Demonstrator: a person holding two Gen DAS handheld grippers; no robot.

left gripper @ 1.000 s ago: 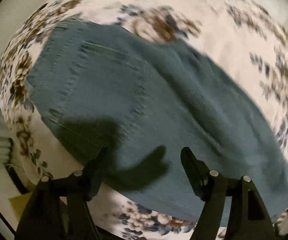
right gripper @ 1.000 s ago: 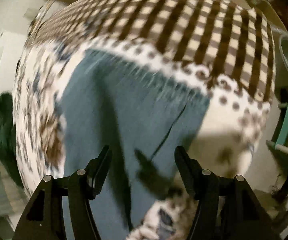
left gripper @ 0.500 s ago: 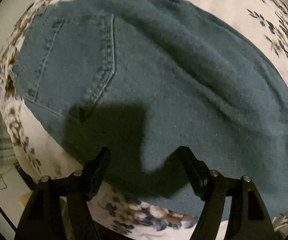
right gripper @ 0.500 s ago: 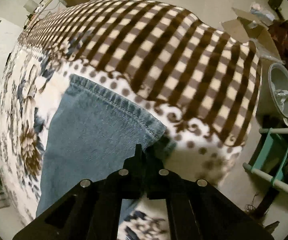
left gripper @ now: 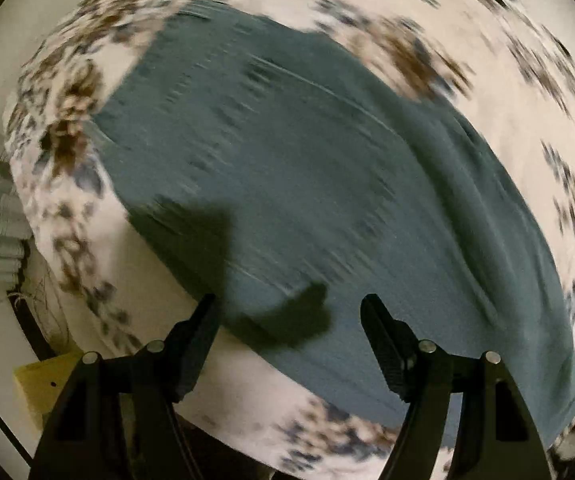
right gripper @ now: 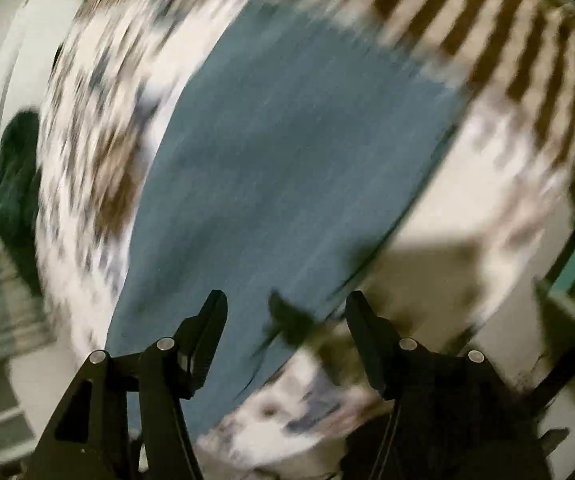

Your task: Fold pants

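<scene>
The blue denim pants lie flat on the flowery white blanket, ready for folding, so the left gripper hangs spread and empty at six o'clock, while the right gripper is opening, holding nothing.

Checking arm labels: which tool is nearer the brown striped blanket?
Right. The right tool, jaws opening with nothing between, hangs over the pants, striped blanket just beyond them. The left tool hangs over the pants too, but its view shows no striped blanket.
</scene>
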